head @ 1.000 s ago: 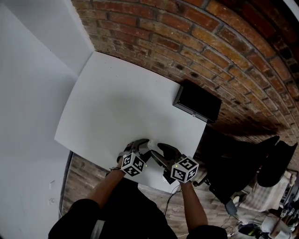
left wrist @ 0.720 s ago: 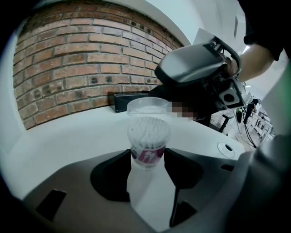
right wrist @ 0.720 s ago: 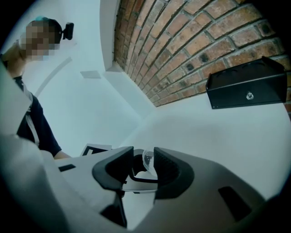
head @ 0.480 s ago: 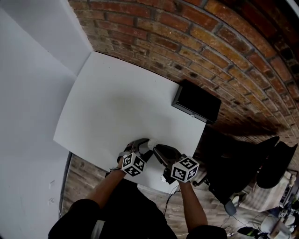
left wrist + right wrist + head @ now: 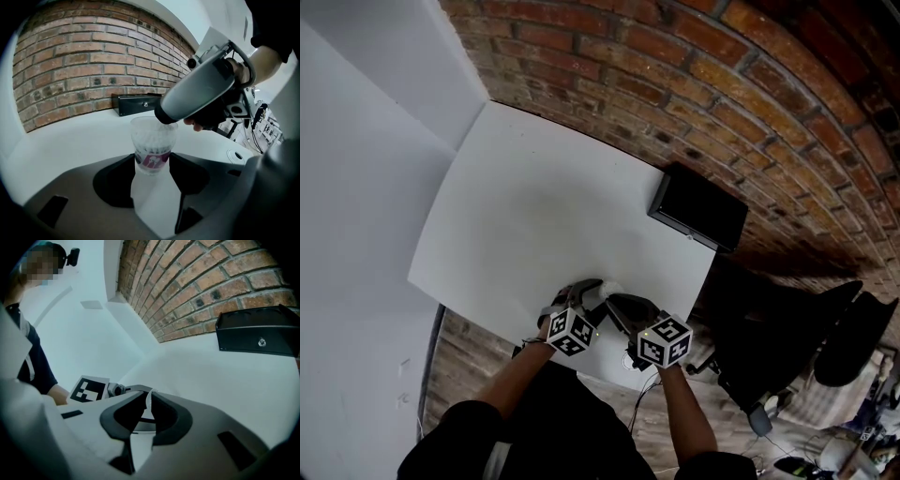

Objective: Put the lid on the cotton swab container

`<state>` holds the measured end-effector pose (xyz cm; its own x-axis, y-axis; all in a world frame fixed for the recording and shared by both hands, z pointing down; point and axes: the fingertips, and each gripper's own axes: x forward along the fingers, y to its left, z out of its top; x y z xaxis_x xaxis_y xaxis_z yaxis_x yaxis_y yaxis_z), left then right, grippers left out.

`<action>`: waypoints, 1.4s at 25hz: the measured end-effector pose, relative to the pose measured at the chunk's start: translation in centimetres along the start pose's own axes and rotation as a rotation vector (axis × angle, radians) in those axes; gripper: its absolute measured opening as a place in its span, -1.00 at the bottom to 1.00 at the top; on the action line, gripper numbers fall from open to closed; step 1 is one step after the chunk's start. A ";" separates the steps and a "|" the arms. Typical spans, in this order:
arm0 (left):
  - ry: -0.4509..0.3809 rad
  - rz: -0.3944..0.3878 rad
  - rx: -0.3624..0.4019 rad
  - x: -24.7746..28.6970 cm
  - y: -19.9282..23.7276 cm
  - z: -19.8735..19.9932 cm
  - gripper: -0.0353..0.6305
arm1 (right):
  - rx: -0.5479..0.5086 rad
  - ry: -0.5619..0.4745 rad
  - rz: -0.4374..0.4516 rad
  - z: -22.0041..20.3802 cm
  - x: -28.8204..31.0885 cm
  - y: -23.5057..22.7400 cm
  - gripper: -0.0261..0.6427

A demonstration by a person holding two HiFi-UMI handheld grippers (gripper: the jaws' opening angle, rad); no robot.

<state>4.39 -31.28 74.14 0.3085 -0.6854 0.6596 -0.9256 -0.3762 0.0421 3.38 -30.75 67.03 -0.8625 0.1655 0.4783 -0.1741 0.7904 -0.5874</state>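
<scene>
White table (image 5: 534, 216) holds container (image 5: 151, 145), black box (image 5: 698, 216).

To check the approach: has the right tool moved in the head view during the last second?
Yes, slightly: the right tool shifted left relative to the black box, toward the left tool. Its jaws are closing on a thin lid.

White rectangular matte table top (image 5: 534, 216), evenly lit. Red-brown brick wall (image 5: 675, 84) runs along its far edge. Plain white wall panel (image 5: 356, 187) at left. Flat black box (image 5: 697, 208) on the table's far right corner. Dark furniture (image 5: 778, 314) to the right, indistinct.
</scene>
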 end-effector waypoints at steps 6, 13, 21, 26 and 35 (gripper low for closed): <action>0.000 -0.002 -0.002 0.0 0.0 0.0 -0.18 | -0.034 0.027 -0.029 -0.1 0.1 -0.2 -0.80; 0.004 -0.006 0.002 0.1 0.1 0.0 -0.18 | -0.082 0.135 -0.079 -1.0 0.6 -0.3 -0.84; 0.011 -0.015 0.010 0.2 0.1 0.0 -0.18 | -0.058 0.149 -0.138 -0.9 0.9 -0.6 -0.86; 0.022 -0.028 0.016 0.2 0.1 -0.2 -0.18 | -0.085 0.217 -0.237 -1.2 1.3 -0.7 -0.86; 0.063 -0.020 0.004 -1.3 0.5 -0.9 -0.18 | -0.136 0.208 -0.350 -1.0 0.3 -0.2 -0.86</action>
<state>3.35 -30.01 74.00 0.3122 -0.6375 0.7044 -0.9187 -0.3915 0.0528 3.61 -30.29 67.96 -0.6459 -0.0220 0.7631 -0.3629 0.8883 -0.2816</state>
